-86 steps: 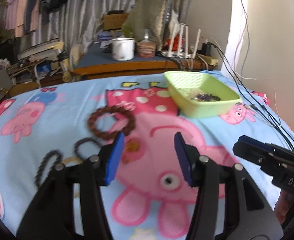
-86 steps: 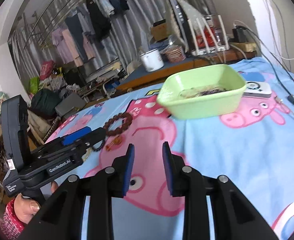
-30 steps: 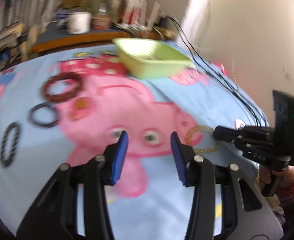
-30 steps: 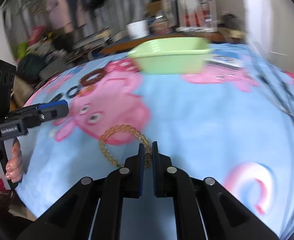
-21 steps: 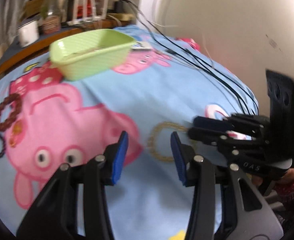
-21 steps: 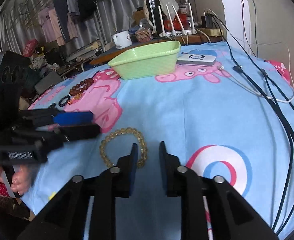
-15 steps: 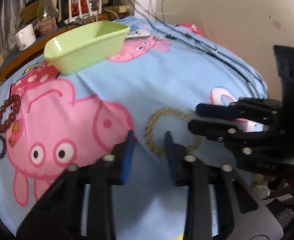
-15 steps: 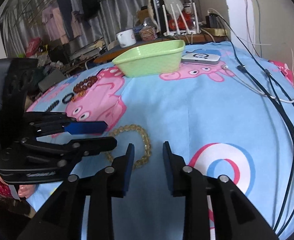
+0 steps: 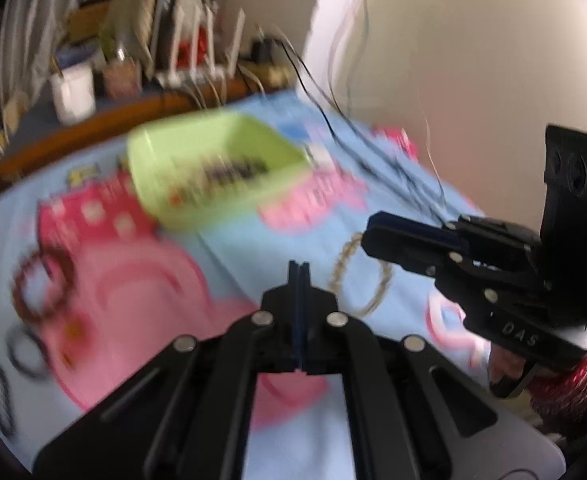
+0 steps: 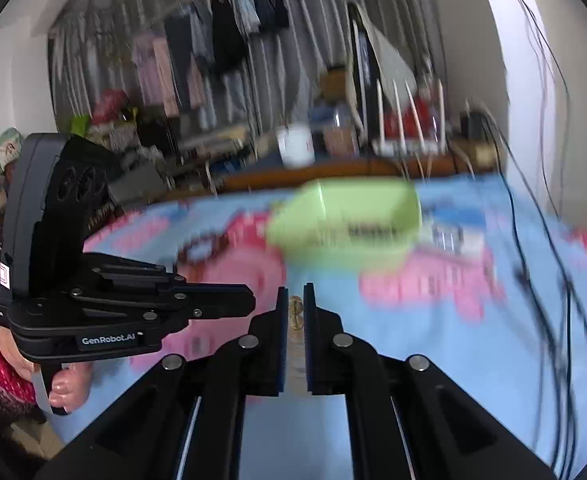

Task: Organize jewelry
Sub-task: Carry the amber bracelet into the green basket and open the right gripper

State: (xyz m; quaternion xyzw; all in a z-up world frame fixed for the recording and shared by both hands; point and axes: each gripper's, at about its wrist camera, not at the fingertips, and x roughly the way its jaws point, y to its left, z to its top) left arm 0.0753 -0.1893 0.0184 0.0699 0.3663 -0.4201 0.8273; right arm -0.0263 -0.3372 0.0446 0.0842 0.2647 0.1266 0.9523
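My right gripper (image 10: 295, 304) is shut on an amber bead bracelet (image 10: 295, 313), whose beads show between its blue pads. In the left wrist view the right gripper (image 9: 367, 236) holds that bracelet (image 9: 336, 272) as a loop hanging just above the blue cartoon blanket (image 9: 253, 240). My left gripper (image 9: 299, 276) is beside it to the left, its jaws closing fully together with nothing between them; the right wrist view shows the left gripper (image 10: 251, 300) at the left. The green basket (image 9: 197, 216) with dark jewelry inside stands farther back, blurred; the right wrist view shows the basket (image 10: 333, 248) ahead.
A brown bead bracelet (image 9: 39, 284) and two dark bracelets (image 9: 25, 352) lie on the blanket at the left. Black cables (image 9: 393, 168) run along the right edge by the wall. A white device (image 10: 453, 232) lies beside the basket. A cluttered desk with a white mug (image 9: 73, 92) stands behind.
The right gripper has shut on the amber bracelet and lifted it off the blanket. The left jaws have closed with nothing in them. Both grippers have risen and swung toward the basket.
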